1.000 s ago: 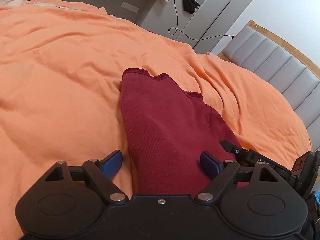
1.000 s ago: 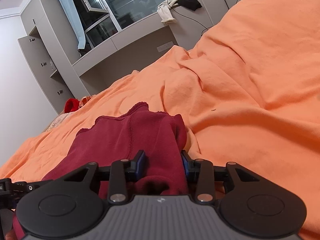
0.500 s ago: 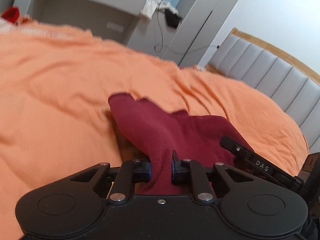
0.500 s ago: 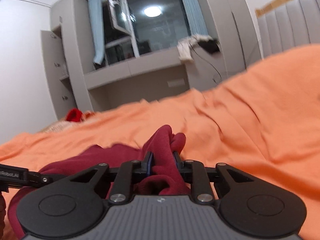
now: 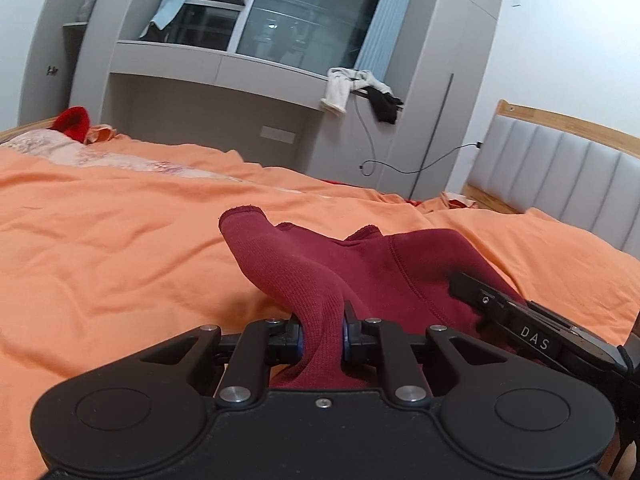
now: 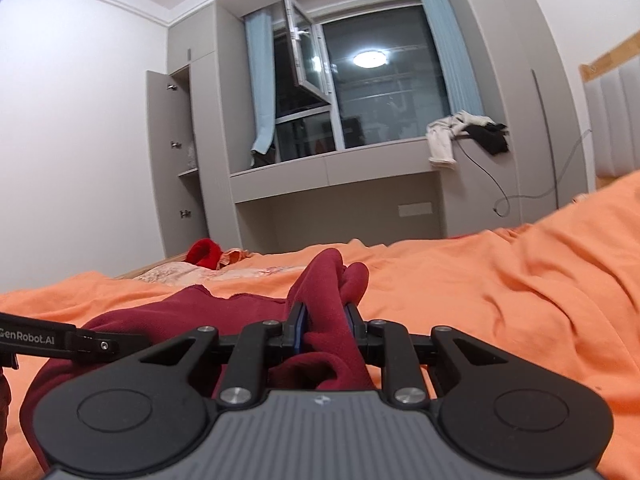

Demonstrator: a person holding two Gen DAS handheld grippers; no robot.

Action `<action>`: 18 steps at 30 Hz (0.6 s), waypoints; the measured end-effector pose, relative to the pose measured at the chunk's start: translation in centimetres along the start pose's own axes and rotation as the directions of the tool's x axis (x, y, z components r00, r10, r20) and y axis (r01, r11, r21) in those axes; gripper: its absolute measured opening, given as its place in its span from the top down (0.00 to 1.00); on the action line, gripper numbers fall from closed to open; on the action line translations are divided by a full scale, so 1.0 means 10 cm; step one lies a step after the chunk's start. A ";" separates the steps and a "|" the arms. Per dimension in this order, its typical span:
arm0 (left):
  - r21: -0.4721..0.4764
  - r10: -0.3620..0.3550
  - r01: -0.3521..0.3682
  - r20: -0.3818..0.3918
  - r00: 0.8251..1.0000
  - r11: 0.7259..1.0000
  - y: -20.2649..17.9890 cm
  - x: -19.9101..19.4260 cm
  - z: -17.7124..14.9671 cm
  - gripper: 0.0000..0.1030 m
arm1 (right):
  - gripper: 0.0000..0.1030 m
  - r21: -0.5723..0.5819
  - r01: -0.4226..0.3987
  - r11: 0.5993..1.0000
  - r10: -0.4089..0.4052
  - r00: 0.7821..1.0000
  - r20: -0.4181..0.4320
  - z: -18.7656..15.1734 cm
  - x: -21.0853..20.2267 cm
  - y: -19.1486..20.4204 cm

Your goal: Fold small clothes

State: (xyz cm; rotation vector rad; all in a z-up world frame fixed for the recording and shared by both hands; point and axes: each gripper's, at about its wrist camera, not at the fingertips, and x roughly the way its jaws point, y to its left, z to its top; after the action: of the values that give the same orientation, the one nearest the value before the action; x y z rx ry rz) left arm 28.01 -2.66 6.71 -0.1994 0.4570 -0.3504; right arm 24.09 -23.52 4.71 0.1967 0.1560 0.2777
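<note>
1. Dark red garment (image 5: pixel 360 264): fine ribbed knit, scalloped trim along one edge, a stitched seam curving across it. It lies on the orange bed cover (image 5: pixel 120 248), bunched into raised ridges at two pinch points.
2. Left tool (image 5: pixel 323 334): black linkage arms, blue pads closed tight on a ridge of the ribbed fabric, which rises forward to a blunt corner.
3. Right tool (image 6: pixel 325 330): same build, pads clamped on a thick rolled fold (image 6: pixel 332 280) of the garment, ending in rounded lobes.
4. Bed cover: soft, matte, heavily creased.
5. Padded grey headboard (image 5: pixel 560 176), vertical channels, wooden frame.
6. Grey window ledge (image 6: pixel 340 160) carries crumpled white and black clothes (image 6: pixel 460 132).
</note>
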 end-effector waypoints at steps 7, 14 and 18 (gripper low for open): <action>0.004 0.055 -0.055 0.008 0.998 0.998 0.08 0.03 0.03 0.81 | 0.78 -0.044 -0.003 0.999 0.003 1.000 -0.009 -0.03 0.18 0.07; -0.016 0.153 -0.155 -0.104 0.983 0.988 0.24 0.37 -0.17 0.70 | 0.75 0.059 0.069 0.996 -0.054 0.973 -0.224 -0.30 0.56 -0.17; -0.030 0.176 -0.181 -0.109 0.978 0.983 0.25 0.35 -0.19 0.59 | 0.67 0.110 0.083 0.990 -0.052 0.965 -0.259 -0.36 0.55 -0.29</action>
State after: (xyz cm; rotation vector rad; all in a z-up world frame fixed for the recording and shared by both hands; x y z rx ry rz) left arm 30.81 -1.85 2.97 -0.1773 0.5823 -0.1762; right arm 29.42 -24.05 -0.08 0.2740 0.4352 0.2250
